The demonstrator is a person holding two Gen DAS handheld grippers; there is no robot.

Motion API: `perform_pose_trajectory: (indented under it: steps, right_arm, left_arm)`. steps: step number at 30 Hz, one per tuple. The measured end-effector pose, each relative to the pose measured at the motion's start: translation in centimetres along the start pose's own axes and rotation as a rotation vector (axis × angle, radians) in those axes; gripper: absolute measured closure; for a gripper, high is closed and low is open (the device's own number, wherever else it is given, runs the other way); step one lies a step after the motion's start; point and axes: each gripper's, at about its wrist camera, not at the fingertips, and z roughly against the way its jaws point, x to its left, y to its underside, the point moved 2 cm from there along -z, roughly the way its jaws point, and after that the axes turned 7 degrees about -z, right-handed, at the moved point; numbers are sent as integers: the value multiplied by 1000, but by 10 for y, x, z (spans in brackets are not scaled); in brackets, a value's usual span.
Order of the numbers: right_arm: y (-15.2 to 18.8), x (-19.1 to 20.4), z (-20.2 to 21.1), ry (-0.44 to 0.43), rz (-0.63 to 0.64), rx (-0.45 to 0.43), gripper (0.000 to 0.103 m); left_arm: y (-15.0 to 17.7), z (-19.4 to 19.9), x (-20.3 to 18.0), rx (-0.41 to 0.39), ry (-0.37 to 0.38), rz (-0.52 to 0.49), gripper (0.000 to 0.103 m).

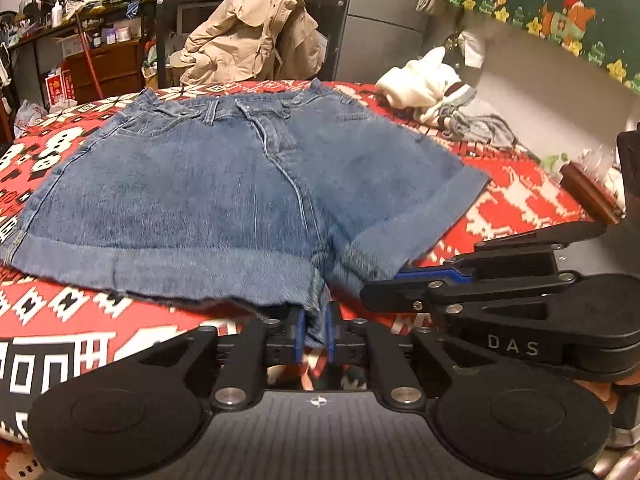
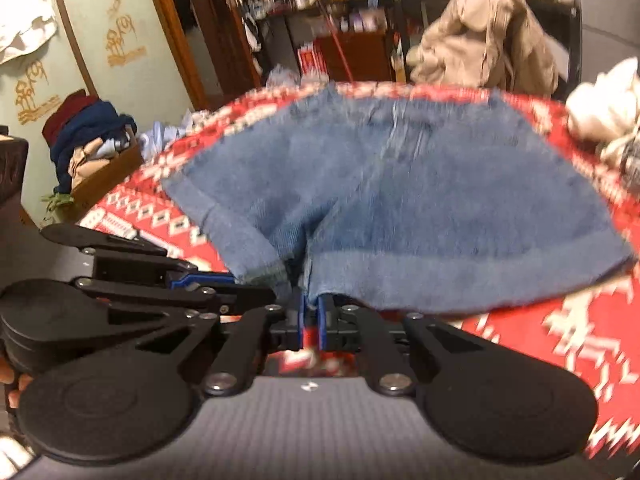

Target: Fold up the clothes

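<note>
Blue denim shorts (image 1: 240, 192) lie flat on a red and white patterned blanket (image 1: 520, 204), waistband at the far side and cuffed leg hems toward me. My left gripper (image 1: 314, 334) is shut on the denim at the crotch edge, where cloth fills the gap between its blue pads. My right gripper (image 1: 384, 282) comes in from the right beside it, at the hem of the right leg. In the right wrist view the shorts (image 2: 420, 200) are blurred. There my right gripper (image 2: 311, 320) pinches the hem near the crotch, and my left gripper (image 2: 260, 286) sits just to its left.
A heap of white and grey clothes (image 1: 424, 88) lies at the blanket's far right. A beige coat (image 1: 248, 32) hangs over a chair behind the bed. A box of clothes (image 2: 96, 156) stands off the left edge. Cluttered shelves line the back wall.
</note>
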Motion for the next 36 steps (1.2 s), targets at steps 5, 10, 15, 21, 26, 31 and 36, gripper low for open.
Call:
perform_pose_trajectory:
  steps: [5, 10, 15, 21, 26, 31, 36]
  right_arm:
    - [12, -4, 7, -9, -21, 6, 90]
    - [12, -24, 28, 10, -86, -38, 80]
    - [10, -48, 45, 38, -148, -80, 80]
    - [9, -85, 65, 132, -226, -148, 75]
    - [4, -132, 78, 296, -267, -194, 73]
    - [-6, -170, 73, 456, -184, -186, 71]
    - [-17, -182, 56, 453, -140, -161, 72]
  left_arm:
    - [1, 6, -14, -27, -43, -79, 65]
    - [-3, -2, -28, -37, -69, -115, 47]
    - [-9, -8, -38, -76, -120, -112, 50]
    - [-13, -6, -25, -93, -157, -66, 64]
    - [-16, -5, -11, -103, -181, -1, 66]
    - [-20, -8, -8, -108, -200, 13, 67]
    - [-27, -11, -3, -110, -206, 36, 69]
